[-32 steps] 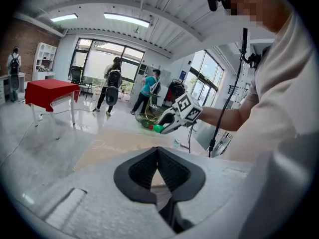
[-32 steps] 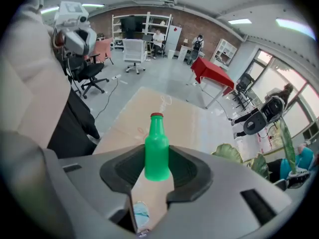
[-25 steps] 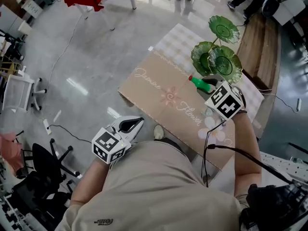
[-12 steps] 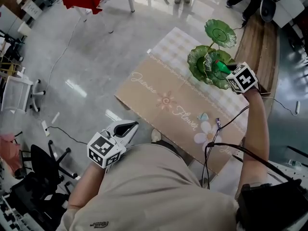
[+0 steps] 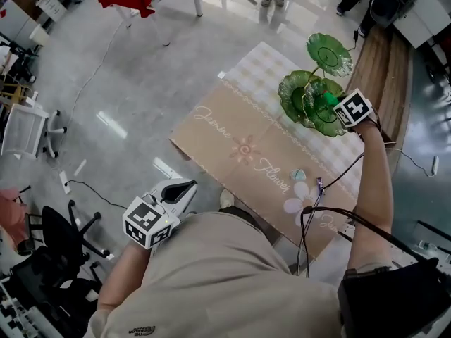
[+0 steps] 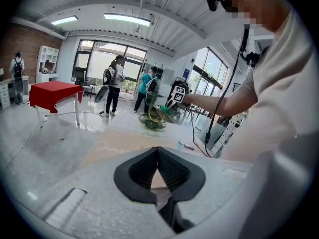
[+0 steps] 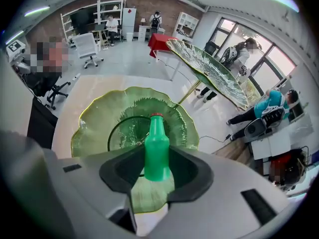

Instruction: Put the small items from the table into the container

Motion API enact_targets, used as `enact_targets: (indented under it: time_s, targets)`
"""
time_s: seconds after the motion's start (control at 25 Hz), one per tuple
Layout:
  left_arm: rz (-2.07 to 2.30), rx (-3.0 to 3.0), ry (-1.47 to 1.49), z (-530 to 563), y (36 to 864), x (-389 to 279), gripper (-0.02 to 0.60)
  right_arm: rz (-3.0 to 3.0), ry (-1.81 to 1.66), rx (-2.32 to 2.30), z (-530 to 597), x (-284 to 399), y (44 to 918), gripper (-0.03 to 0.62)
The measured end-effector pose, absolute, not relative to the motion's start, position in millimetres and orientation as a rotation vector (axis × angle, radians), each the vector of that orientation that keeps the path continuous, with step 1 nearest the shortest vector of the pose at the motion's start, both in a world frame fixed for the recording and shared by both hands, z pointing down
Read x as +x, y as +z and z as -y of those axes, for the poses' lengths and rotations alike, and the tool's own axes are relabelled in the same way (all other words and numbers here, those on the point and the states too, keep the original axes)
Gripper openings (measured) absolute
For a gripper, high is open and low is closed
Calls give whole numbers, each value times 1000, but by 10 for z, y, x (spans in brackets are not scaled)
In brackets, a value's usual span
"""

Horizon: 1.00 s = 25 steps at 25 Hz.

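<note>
right claw (image 7: 157, 176) is pinching a little green bottle (image 7: 157, 148) by its lower body, with the red cap pointing away from the claw. straight ahead of the jaws, past the bottle, is the lower green leaf dish (image 7: 94, 128) of the tiered stand. the bottle hangs over that dish, can't tell if it's touching. another leaf dish (image 7: 212, 71) sits higher, up and to the right of the claw.

left claw (image 6: 158, 178) is pressed together at the tips with nothing between them. it's held off the near edge of the table (image 5: 225, 136), well apart from the stand.

back toward the person from the right claw, a small pale blue item (image 5: 299, 174) lies on the table.
</note>
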<state>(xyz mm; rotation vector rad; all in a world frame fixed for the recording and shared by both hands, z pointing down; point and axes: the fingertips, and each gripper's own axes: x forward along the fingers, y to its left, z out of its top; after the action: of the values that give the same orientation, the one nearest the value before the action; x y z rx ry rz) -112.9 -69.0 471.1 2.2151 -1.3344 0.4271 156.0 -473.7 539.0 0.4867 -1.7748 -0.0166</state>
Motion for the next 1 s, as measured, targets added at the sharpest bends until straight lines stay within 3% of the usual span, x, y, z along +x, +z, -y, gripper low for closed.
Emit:
enact_targets:
  time_s: [0.76, 1.0]
  targets:
    - [1239, 2302, 377, 242, 4649, -1388, 8, 1784, -174, 807, 4085, 1599, 4573, 189]
    - [1150, 2381, 363, -67, 4601, -1462, 9, 1883, -159, 925, 3156, 1404, 4420, 131]
